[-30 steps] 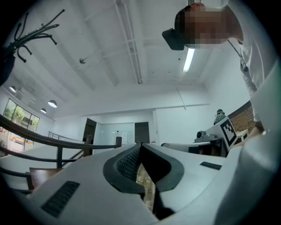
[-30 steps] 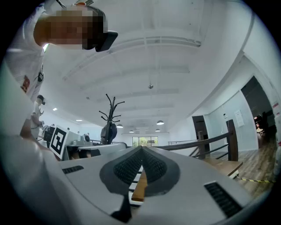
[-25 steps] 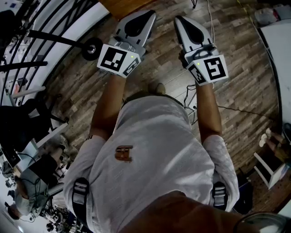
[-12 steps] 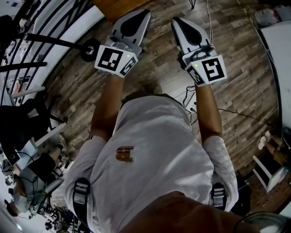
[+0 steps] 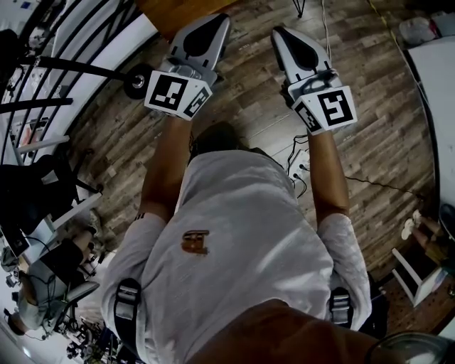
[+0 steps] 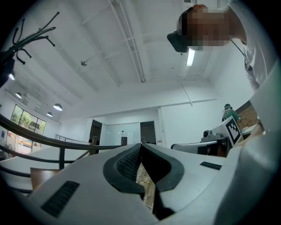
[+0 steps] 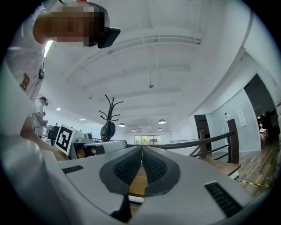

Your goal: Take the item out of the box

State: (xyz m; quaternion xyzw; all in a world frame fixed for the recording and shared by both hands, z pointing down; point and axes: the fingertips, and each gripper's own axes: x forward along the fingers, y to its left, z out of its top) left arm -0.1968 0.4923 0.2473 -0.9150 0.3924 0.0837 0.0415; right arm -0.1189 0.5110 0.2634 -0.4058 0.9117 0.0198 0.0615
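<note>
No box and no item show in any view. In the head view the person holds both grippers out over the wooden floor, in front of the white shirt. My left gripper (image 5: 219, 19) is shut with nothing in it; its marker cube (image 5: 175, 94) faces up. My right gripper (image 5: 278, 33) is also shut and empty. The left gripper view looks across the room, its jaws (image 6: 141, 144) meeting at the tips. Those of the right gripper (image 7: 142, 148) are pressed together too. Each gripper view shows the other gripper's marker cube (image 6: 232, 128) (image 7: 64, 137) at its side.
A black railing (image 5: 78, 64) and a caster wheel (image 5: 138, 77) lie at the left. A brown wooden surface (image 5: 178, 8) is just beyond the left gripper. Cables (image 5: 302, 163) trail on the floor; a white table (image 5: 437, 78) stands at the right. A coat rack (image 7: 109, 115) stands far off.
Both grippers have drifted slightly upward in the head view, the left one also a little leftward. Both stay shut. A dark shoe now shows below the left gripper.
</note>
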